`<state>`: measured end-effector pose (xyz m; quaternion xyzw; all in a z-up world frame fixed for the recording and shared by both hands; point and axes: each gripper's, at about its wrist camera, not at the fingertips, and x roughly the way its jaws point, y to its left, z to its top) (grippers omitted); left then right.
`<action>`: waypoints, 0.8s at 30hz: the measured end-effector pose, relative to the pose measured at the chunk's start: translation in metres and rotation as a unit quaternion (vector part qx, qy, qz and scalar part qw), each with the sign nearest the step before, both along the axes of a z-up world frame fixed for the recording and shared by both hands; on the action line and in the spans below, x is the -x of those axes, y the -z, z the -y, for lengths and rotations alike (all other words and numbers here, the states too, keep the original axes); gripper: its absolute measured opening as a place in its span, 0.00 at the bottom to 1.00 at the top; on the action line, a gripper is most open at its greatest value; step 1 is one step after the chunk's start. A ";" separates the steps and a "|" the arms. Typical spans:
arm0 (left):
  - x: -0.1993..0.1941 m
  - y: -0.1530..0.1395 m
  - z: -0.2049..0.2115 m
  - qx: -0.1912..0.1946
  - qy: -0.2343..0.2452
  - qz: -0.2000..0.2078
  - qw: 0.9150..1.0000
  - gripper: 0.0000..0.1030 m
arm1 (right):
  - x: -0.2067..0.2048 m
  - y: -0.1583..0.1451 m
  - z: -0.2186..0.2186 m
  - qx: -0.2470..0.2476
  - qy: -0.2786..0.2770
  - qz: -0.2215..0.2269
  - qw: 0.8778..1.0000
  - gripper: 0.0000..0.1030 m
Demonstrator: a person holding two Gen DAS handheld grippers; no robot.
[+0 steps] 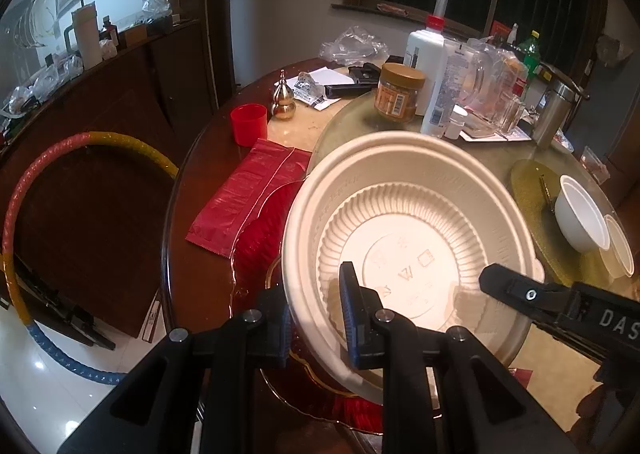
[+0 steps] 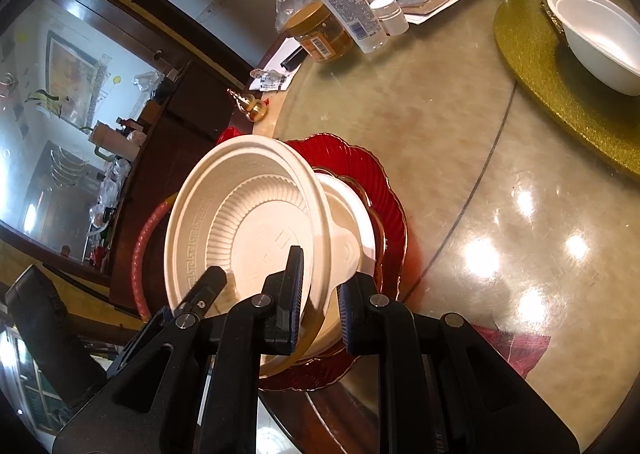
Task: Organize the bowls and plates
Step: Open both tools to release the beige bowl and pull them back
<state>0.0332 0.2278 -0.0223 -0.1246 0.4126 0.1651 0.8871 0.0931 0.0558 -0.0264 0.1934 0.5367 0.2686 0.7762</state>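
Beige disposable bowl (image 1: 408, 230), wide and ribbed on its inner wall, is tilted up on edge above a red scalloped glass plate (image 2: 360, 170) near the counter (image 2: 460, 142) edge. Both claws grip it at once. The left claw (image 1: 318, 328) is clenched on the bowl's near rim, one blue-padded finger inside the bowl and the other outside its wall. The right claw (image 2: 318, 306) is likewise clamped on the rim at the opposite side, one finger inside and one outside; in the left wrist view its black finger reaches in over the bowl's right edge. A second, whiter bowl (image 2: 356, 210) sits under the tilted one, resting on the red plate, and the beige bowl leans against it.

Further across the glass-topped counter a gold glitter mat (image 2: 560, 66) carries a stack of white bowls (image 2: 600, 38); in the left wrist view a small cup (image 1: 620, 244) lies just beside them. A red plastic bag (image 1: 244, 198) lies flat left of the red plate, with a red cup (image 1: 249, 124) and a small gold gourd ornament (image 1: 283, 104) beyond it. A jar with a gold lid (image 1: 398, 94), a white lotion bottle (image 1: 426, 66) and clear glassware crowd the far side. A hoop (image 1: 48, 214) in pink, yellow and blue leans by the dark wooden cabinet.
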 end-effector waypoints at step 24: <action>0.034 -0.040 0.029 -0.004 0.013 0.108 0.994 0.81 | 0.024 -0.027 0.079 -0.060 0.081 0.035 0.994 0.80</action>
